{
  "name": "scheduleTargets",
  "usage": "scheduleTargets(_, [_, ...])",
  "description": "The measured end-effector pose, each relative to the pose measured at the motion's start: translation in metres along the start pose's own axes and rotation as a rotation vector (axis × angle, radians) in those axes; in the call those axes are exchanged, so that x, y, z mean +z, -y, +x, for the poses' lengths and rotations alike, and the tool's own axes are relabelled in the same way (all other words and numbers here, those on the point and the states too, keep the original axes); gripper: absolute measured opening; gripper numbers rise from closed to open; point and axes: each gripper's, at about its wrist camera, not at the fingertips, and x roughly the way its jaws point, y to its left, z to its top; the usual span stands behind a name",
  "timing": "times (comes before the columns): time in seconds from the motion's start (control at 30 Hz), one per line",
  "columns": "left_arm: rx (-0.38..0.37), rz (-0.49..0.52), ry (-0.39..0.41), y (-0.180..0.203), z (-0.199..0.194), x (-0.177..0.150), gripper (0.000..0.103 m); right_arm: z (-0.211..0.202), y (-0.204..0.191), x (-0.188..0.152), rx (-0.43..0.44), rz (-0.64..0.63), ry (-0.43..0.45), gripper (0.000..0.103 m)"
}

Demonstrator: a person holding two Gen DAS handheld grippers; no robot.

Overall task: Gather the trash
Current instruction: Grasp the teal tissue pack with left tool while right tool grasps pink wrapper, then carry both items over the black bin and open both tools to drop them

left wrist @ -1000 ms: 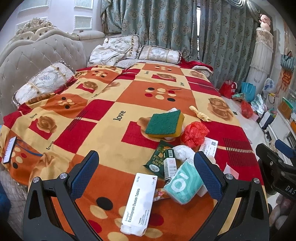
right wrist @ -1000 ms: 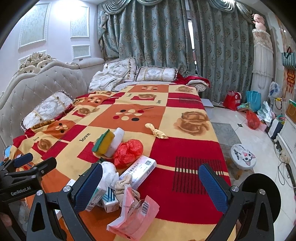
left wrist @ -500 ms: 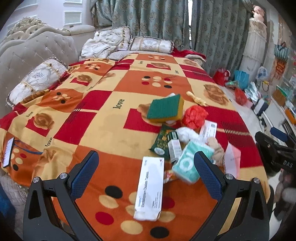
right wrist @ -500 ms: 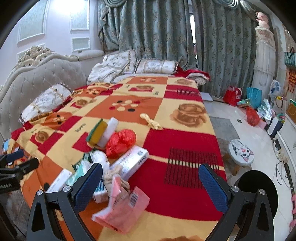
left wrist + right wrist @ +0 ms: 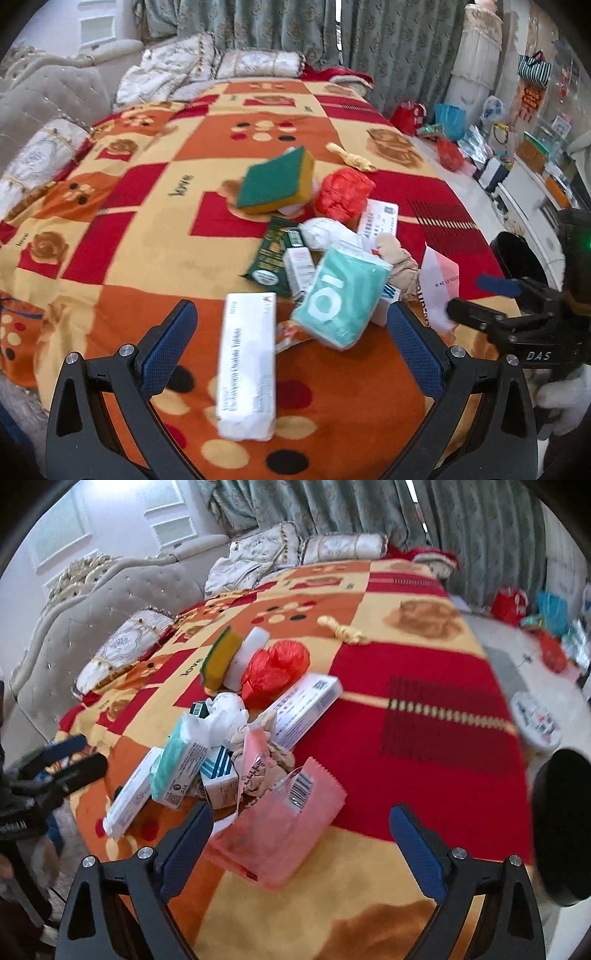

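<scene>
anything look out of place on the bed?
Yes. A heap of litter sits on the blanket: long white tablet box, teal tissue pack, torn pink wrapper, red bag, green scouring sponge.

The bed carries a patchwork blanket of red, orange and cream squares. Directly ahead of the left tool, between its fingers, lies a long white medicine box. Just beyond it, toward the right finger, a teal tissue pack leans on small cartons. Farther out sit a dark green sachet, a green-and-yellow sponge and a crumpled red bag. Ahead of the right tool lies a pink wrapper.
</scene>
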Motion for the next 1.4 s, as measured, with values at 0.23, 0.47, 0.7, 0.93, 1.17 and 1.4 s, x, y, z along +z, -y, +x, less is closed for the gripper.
scheduleTargets(0.23, [0.007, 0.040, -0.067, 0.015, 0.035, 0.003, 0.094, 0.032, 0.010, -0.002, 0.103, 0.091, -0.075, 0.061])
scheduleTargets(0.47, [-0.040, 0.076, -0.152, 0.025, 0.054, 0.009, 0.039, 0.012, 0.012, 0.001, 0.149, 0.047, -0.029, 0.028])
scheduleTargets(0.7, [-0.099, 0.087, -0.118, 0.037, 0.025, 0.028, 0.032, -0.023, 0.027, 0.010, 0.121, 0.010, 0.049, 0.021])
scheduleTargets(0.93, [-0.162, 0.108, -0.076, 0.074, 0.008, 0.051, 0.032, -0.054, 0.047, 0.015, 0.074, 0.019, 0.117, 0.019])
scheduleTargets(1.17, [-0.267, 0.176, -0.088, 0.147, 0.017, 0.064, 0.032, -0.103, 0.097, 0.015, -0.032, 0.080, 0.210, 0.019])
scheduleTargets(1.4, [-0.384, 0.225, -0.099, 0.233, 0.031, 0.079, 0.032, -0.153, 0.171, 0.009, -0.195, 0.189, 0.279, 0.019])
